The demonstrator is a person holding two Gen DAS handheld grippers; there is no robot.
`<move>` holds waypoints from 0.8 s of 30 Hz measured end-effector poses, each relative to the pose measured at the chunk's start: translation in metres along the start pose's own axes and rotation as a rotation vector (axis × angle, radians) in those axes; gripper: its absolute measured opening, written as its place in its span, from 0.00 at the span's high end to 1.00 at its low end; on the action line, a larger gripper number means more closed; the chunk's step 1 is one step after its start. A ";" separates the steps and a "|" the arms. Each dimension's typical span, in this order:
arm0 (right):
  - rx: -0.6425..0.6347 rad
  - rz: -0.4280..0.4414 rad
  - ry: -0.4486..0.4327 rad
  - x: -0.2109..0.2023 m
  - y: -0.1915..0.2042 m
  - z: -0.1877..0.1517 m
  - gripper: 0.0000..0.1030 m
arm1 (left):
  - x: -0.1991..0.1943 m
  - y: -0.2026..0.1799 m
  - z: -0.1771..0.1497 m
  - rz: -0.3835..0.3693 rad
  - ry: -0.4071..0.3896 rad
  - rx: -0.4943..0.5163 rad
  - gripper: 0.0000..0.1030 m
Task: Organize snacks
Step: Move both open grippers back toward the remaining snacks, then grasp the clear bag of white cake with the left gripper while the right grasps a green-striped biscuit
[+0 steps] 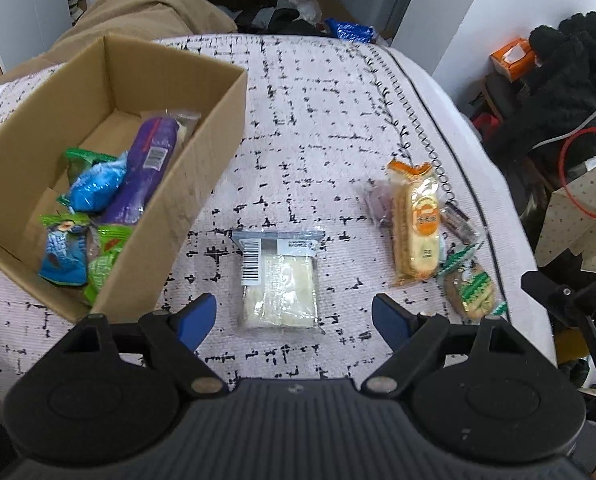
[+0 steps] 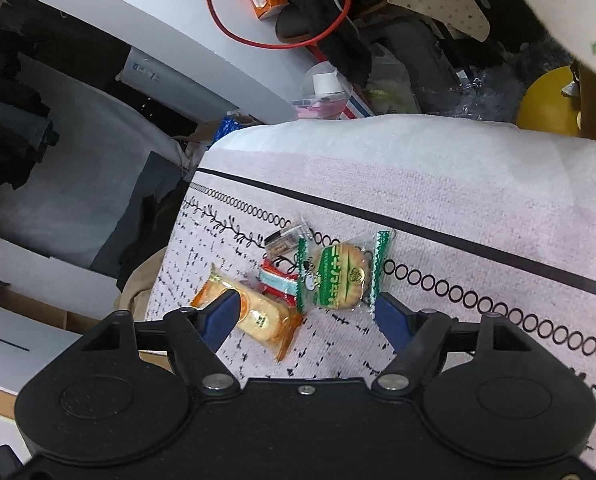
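Patterned white cloth (image 1: pixel 318 92) covers surface; cluttered room behind. Cardboard box (image 1: pixel 201 184) upper left of left view, snacks already inside. Clear-wrapped pale cake pack (image 1: pixel 279 280) lies centre frame, beyond left gripper (image 1: pixel 293 316), jaws spread wide, empty, angled down. Best: descend straight, straddle pack's width, pinch gently. Right gripper (image 2: pixel 308 316) released too, hovering before green-striped biscuit (image 2: pixel 340 278), orange cracker pack (image 2: pixel 257 316) beside.

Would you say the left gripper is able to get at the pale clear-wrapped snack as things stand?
Probably yes. The left gripper is open, and the pale snack lies flat on the cloth right between its fingers, with nothing on it. The box and the orange pack lie off to either side.
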State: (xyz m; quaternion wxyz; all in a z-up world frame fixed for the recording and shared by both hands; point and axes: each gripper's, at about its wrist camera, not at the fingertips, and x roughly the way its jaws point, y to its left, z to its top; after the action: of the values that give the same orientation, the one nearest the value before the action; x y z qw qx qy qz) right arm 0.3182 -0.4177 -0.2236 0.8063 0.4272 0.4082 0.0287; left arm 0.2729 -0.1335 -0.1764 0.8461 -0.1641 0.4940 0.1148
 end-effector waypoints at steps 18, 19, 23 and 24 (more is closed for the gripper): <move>-0.055 -0.085 -0.006 0.040 0.001 -0.005 0.32 | 0.058 0.006 -0.001 0.024 0.057 -0.002 0.20; -0.059 -0.092 -0.007 0.043 0.001 -0.005 0.32 | 0.059 0.005 -0.001 0.028 0.053 -0.004 0.20; -0.074 -0.104 -0.019 0.048 0.003 -0.006 0.33 | 0.062 0.004 0.001 0.040 0.041 -0.011 0.25; -0.079 -0.106 -0.022 0.049 0.004 -0.005 0.34 | 0.062 0.004 0.002 0.044 0.040 -0.014 0.28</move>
State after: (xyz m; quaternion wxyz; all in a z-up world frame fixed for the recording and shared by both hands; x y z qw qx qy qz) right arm 0.3486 -0.3922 -0.2538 0.8273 0.3733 0.4199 -0.0025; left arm 0.3034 -0.1272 -0.2305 0.8321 -0.1612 0.5136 0.1334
